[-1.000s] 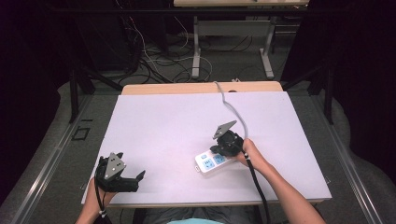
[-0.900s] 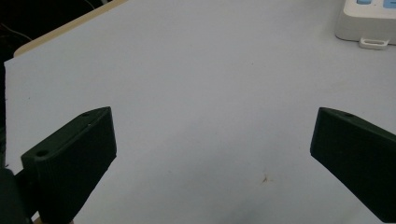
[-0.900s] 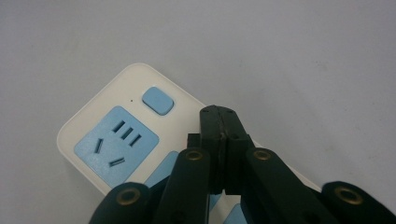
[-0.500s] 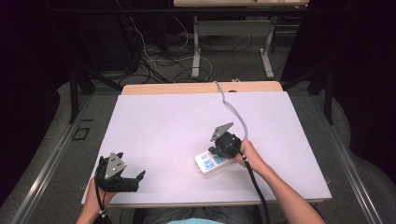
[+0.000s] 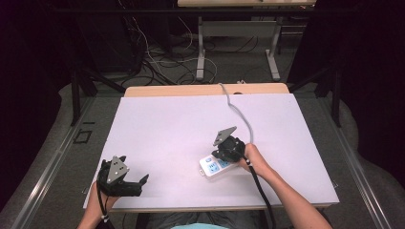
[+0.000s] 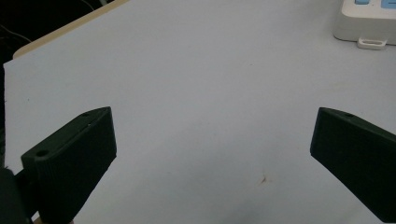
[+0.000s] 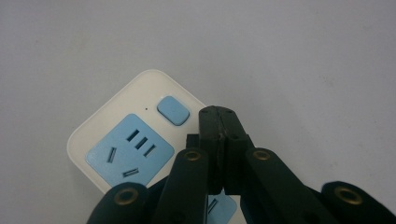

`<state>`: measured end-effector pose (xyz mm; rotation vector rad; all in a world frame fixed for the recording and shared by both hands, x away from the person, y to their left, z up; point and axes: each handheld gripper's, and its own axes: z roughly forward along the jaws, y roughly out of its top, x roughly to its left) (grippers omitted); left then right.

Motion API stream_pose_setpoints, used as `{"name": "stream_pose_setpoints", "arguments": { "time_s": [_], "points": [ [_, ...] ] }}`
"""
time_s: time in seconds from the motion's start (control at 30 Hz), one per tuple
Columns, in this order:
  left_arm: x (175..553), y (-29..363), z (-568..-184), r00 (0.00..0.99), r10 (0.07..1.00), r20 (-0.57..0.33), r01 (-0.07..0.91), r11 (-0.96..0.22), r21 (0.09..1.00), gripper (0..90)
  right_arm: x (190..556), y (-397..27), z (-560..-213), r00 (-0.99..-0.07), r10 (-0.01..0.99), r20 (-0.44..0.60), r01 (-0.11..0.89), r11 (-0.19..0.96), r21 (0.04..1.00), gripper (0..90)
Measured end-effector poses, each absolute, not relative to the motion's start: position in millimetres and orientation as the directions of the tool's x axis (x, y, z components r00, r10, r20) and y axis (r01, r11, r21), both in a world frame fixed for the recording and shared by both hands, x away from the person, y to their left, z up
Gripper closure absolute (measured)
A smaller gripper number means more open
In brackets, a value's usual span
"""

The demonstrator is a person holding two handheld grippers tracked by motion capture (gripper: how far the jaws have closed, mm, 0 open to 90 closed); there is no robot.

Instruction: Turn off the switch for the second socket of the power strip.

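A white power strip (image 5: 213,167) with blue socket faces lies on the white table (image 5: 191,129), right of centre near the front. In the right gripper view the power strip (image 7: 126,144) shows a blue button (image 7: 173,110) and a blue socket. My right gripper (image 7: 218,116) is shut with its jaws pressed together, tips just beside the button over the strip; from above the right gripper (image 5: 223,151) sits on the strip's right end. My left gripper (image 5: 136,183) rests open at the front left. The left gripper (image 6: 212,154) has bare table between its fingers, and the strip's corner (image 6: 364,23) lies far off.
A grey cable (image 5: 239,114) runs from the strip's side toward the table's far edge. Dark floor, cables and table legs (image 5: 203,52) lie beyond the table. A wooden strip (image 5: 205,89) borders the far edge.
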<state>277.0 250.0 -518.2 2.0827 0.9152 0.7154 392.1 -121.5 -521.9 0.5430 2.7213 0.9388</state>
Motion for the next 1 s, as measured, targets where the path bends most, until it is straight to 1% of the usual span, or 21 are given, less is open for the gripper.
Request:
{"name": "stream_pose_setpoints", "arguments": {
  "time_s": [0.1,0.2,0.27,0.3,0.4,0.53,0.67,0.7,0.87,0.9,1.0],
  "points": [
    [277.1,250.1,-518.2,0.59,0.785,0.188,0.373,-0.471,0.799,0.2,392.2,-122.8,-520.9,-0.903,0.421,-0.091,0.276,0.729,0.627,90.0],
    [277.1,250.0,-518.1,0.59,0.785,0.189,0.372,-0.473,0.799,0.2,392.7,-125.8,-519.6,-0.897,0.436,-0.074,0.295,0.716,0.632,88.6],
    [277.0,250.0,-518.1,0.591,0.785,0.189,0.372,-0.472,0.799,0.2,393.5,-127.8,-518.5,-0.894,0.441,-0.08,0.292,0.71,0.641,86.9],
    [277.0,250.2,-518.0,0.59,0.785,0.191,0.372,-0.474,0.799,0.2,392.5,-128.1,-518.2,-0.885,0.459,-0.081,0.303,0.699,0.647,85.9],
    [276.9,250.2,-517.9,0.59,0.785,0.191,0.372,-0.473,0.799,0.2,392.0,-129.5,-516.3,-0.888,0.455,-0.072,0.305,0.697,0.649,81.1],
    [277.0,250.2,-518.2,0.591,0.785,0.186,0.373,-0.471,0.799,0.2,391.7,-130.5,-514.6,-0.885,0.461,-0.071,0.309,0.692,0.652,72.5],
    [276.8,251.0,-517.6,0.593,0.782,0.19,0.371,-0.476,0.797,0.2,390.8,-132.1,-512.0,-0.883,0.466,-0.059,0.314,0.678,0.665,60.5],
    [276.7,250.9,-517.7,0.591,0.784,0.188,0.373,-0.473,0.798,0.2,390.7,-132.7,-511.5,-0.883,0.466,-0.058,0.312,0.675,0.669,56.3],
    [277.0,250.3,-518.3,0.591,0.786,0.185,0.375,-0.47,0.799,0.2,388.8,-136.9,-507.6,-0.882,0.47,-0.033,0.329,0.665,0.671,45.7],
    [276.9,250.2,-518.3,0.59,0.785,0.185,0.374,-0.47,0.799,0.2,389.4,-137.8,-507.0,-0.886,0.462,-0.036,0.319,0.665,0.675,43.4],
    [276.8,250.8,-517.9,0.592,0.784,0.185,0.376,-0.471,0.798,0.2,388.6,-140.4,-505.0,-0.88,0.473,-0.028,0.332,0.656,0.678,35.2]
  ]
}}
